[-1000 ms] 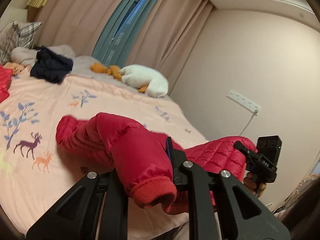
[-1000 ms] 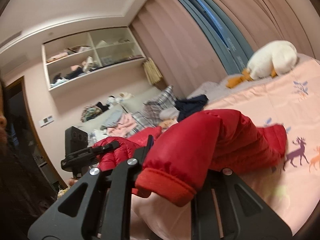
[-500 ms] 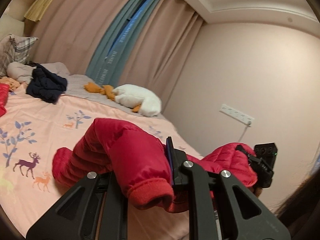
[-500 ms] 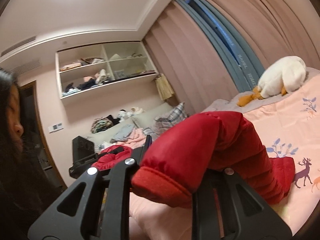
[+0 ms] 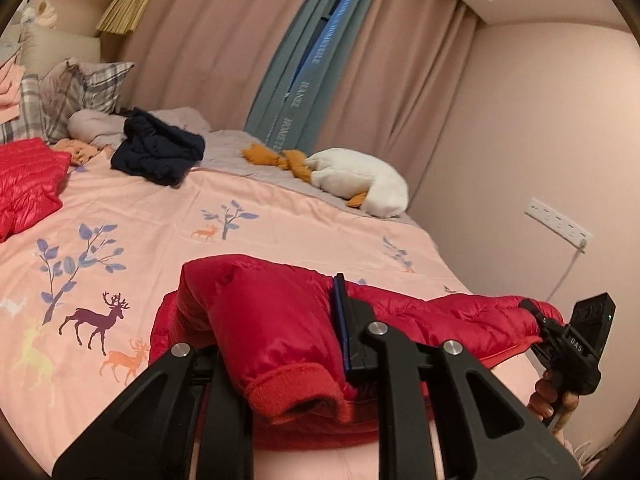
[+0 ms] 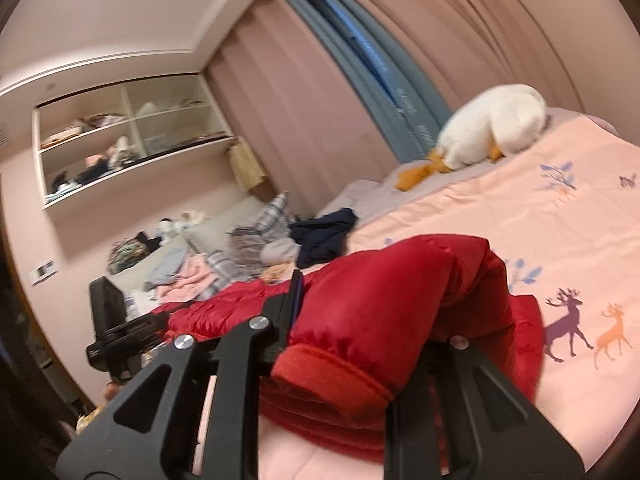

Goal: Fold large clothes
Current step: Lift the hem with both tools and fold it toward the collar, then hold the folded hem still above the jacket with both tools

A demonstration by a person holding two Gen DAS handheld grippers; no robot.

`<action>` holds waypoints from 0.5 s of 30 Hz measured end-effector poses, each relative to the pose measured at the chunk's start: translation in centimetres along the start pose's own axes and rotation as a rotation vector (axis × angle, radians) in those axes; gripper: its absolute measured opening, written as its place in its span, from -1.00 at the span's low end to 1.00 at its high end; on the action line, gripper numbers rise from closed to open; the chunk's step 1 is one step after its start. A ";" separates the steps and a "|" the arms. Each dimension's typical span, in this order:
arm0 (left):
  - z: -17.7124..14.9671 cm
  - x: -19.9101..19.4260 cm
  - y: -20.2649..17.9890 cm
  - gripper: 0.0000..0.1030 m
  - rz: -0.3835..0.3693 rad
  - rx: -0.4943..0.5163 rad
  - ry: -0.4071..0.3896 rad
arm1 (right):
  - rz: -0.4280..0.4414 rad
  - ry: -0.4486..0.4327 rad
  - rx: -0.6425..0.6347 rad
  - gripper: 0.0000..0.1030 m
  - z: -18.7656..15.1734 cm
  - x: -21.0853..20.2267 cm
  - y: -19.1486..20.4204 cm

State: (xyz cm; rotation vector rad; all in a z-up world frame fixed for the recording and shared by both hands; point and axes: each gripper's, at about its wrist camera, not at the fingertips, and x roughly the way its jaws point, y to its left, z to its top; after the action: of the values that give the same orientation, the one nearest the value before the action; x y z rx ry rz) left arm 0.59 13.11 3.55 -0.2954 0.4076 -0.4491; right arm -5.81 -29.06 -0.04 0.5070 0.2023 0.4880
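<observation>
At the far left of the left wrist view a second red quilted garment [image 5: 28, 184] lies on the pink bed cover [image 5: 168, 216], near plaid pillows [image 5: 80, 96]; further right sits a dark navy heap of clothes [image 5: 158, 152], then a white plush goose [image 5: 360, 182] against the curtains [image 5: 224, 40]; low in the middle, the left claw [image 5: 280, 344] is clamped narrow on one cuffed sleeve of the red puffer jacket [image 5: 460, 320], which stretches across the near edge of the bed; at the right the other claw, held in a hand [image 5: 554, 394], grips the jacket's far end. In the right wrist view wall shelves [image 6: 120, 132] stand at left; the right claw [image 6: 360, 336] pinches the other cuffed sleeve, raised just above the cover.
</observation>
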 end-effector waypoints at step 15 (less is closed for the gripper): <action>-0.2 7.3 3.5 -0.60 0.129 -0.066 0.111 | -0.172 0.097 -0.040 -0.65 -0.4 7.7 -3.5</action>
State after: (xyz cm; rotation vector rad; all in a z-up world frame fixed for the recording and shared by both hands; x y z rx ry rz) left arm 7.74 12.64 -0.19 -0.3073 0.5477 -0.3274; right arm 2.16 -27.73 -2.72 0.4228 0.3255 0.3478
